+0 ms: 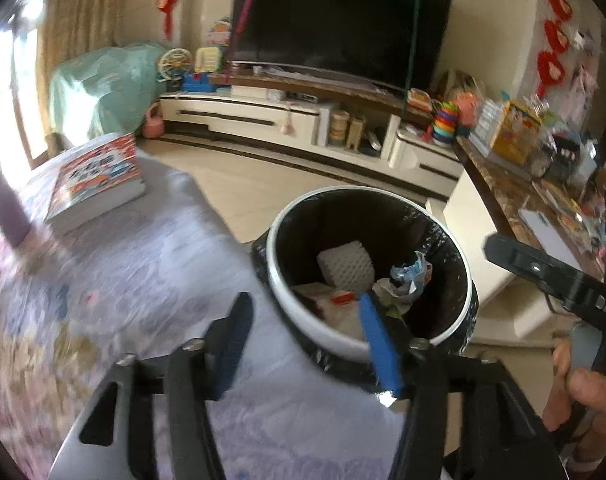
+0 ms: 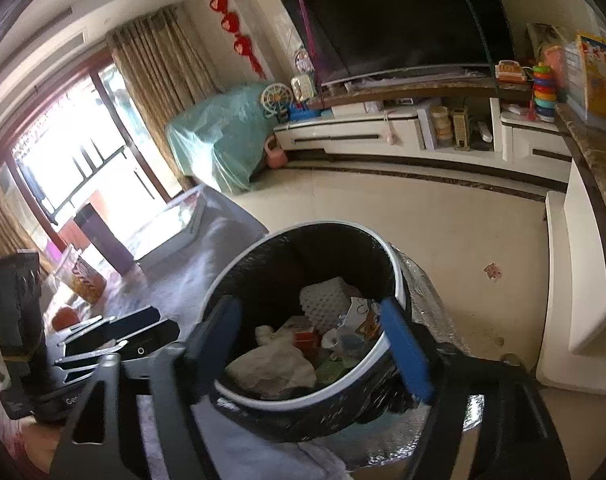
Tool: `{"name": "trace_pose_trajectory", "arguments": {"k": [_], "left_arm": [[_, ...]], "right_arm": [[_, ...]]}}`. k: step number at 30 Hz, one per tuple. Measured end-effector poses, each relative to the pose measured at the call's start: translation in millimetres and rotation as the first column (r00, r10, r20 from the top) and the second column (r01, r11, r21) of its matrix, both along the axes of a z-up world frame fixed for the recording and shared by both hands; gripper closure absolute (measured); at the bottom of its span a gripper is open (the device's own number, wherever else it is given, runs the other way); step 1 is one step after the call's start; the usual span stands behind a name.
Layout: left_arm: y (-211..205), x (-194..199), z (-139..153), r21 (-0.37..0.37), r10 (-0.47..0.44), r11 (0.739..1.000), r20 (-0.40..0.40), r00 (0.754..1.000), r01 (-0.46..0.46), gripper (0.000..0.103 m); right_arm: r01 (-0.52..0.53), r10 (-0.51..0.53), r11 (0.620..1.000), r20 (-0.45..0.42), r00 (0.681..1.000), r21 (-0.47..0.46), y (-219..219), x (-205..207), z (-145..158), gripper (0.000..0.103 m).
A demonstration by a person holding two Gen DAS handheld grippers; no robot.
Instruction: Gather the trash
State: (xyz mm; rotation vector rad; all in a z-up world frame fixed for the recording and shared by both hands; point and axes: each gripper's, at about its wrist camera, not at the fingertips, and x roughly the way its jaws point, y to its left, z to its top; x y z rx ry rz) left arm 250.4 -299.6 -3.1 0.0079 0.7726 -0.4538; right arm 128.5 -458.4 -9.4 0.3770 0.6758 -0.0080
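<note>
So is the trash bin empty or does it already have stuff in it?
Partly filled. The trash bin holds white foam netting, crumpled paper and wrappers, well below its rim.

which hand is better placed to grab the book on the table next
Left, probably. The left gripper has empty, open jaws over the cloth-covered table where the book lies; the right gripper frames the trash bin, further off.

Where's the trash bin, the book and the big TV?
Trash bin [image 1: 281, 276], left wrist view, white rim.
Book [image 1: 97, 174], left wrist view, front cover.
TV [image 2: 403, 12], right wrist view, dark screen.
</note>
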Motion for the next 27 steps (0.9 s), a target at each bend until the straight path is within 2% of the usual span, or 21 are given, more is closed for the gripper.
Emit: {"name": "trace_pose_trajectory", "arguments": {"k": [1,4,9,14,17,21,27], "left_arm": [[6,-7,-1,-0.015,0.015,1.000,0.008,1.000,-0.015,0.039],[24,-32,-6,-0.044,0.063,0.997,0.027,0.998,-0.062,0.028],[55,-75,-15,-0.089,0.126,0.989,0.053,0.991,-0.121,0.027],[78,-115,-19,-0.100,0.169,0.982,0.100,0.980,-0.159,0.026],[91,-139,-17,-0.111,0.196,0.977,0.139,0.971,-0.182,0.024],[99,-163,-9,-0.111,0.228,0.972,0.201,0.953,-0.209,0.013],[108,-195,0,-0.092,0.268,0.963,0.294,0.918,-0.252,0.013]], "right_arm": [[0.008,-0.008,1.000,0.009,1.000,-0.008,3,-5,1,0.009],[0.023,-0.022,1.000,0.036,0.999,-0.008,13,-19,4,0.004],[0.045,-0.043,0.999,0.078,0.996,-0.021,35,-42,7,0.004],[0.067,-0.053,0.995,0.161,0.986,-0.079,61,-65,13,0.001],[0.086,-0.058,0.988,0.212,0.976,-0.127,75,-76,18,0.000],[0.102,-0.049,0.977,0.265,0.963,-0.188,92,-87,19,0.000],[0.114,-0.041,0.964,0.288,0.957,-0.240,106,-97,15,0.000]]}}
